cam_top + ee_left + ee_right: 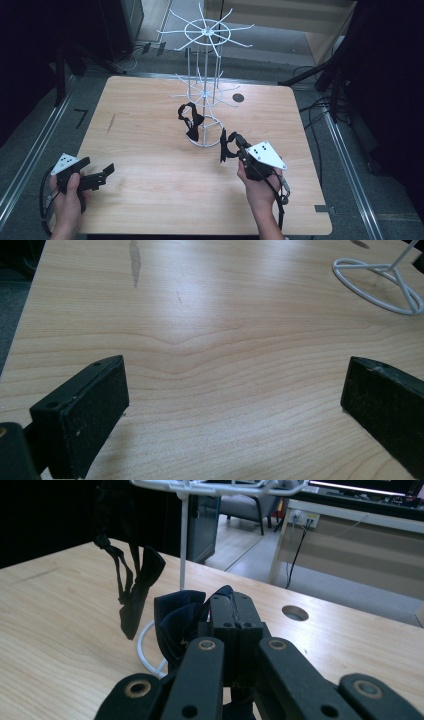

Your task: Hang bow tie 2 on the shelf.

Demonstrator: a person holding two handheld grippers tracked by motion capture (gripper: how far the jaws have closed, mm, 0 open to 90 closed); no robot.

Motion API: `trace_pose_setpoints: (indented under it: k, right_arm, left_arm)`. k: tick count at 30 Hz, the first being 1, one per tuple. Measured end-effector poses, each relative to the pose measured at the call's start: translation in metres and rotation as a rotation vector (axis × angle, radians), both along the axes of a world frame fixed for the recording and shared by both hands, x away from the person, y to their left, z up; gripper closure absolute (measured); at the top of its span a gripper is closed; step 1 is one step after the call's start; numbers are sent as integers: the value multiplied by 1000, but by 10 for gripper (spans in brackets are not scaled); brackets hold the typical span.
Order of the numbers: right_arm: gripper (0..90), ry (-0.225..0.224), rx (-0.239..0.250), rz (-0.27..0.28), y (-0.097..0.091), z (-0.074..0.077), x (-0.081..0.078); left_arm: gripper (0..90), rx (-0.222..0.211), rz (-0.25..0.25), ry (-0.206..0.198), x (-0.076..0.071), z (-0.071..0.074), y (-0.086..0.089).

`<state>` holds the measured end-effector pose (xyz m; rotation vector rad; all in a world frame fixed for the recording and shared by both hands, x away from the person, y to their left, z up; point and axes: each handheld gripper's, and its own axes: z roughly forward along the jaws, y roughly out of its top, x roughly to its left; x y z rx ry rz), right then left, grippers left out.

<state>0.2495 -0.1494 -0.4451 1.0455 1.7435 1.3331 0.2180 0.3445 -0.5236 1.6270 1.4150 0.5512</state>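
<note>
At five o'clock of the wire rack (205,95), a bow tie (228,145) is clamped in the closed right tongs (239,150); left tongs (102,173) wide open, empty, farther off.

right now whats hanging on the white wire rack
One black bow tie hangs from a low arm of the white wire rack. The right gripper holds a second beside it; its strap is hidden.

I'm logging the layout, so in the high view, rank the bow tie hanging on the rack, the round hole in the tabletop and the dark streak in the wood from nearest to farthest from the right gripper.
From the right gripper:
1. Hanging bow tie, up and to its left on the white rack.
2. Round hole, beyond it near the table's far edge.
3. Dark streak, far across on the left side.
</note>
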Motion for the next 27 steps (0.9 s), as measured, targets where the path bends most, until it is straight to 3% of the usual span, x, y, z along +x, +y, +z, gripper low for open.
trace_pose_setpoints:
  k: [27]
  right_arm:
    - [900, -61, 23, 93, 31, 37, -7]
  left_arm:
    - [0, 0, -1, 0, 0, 0, 0]
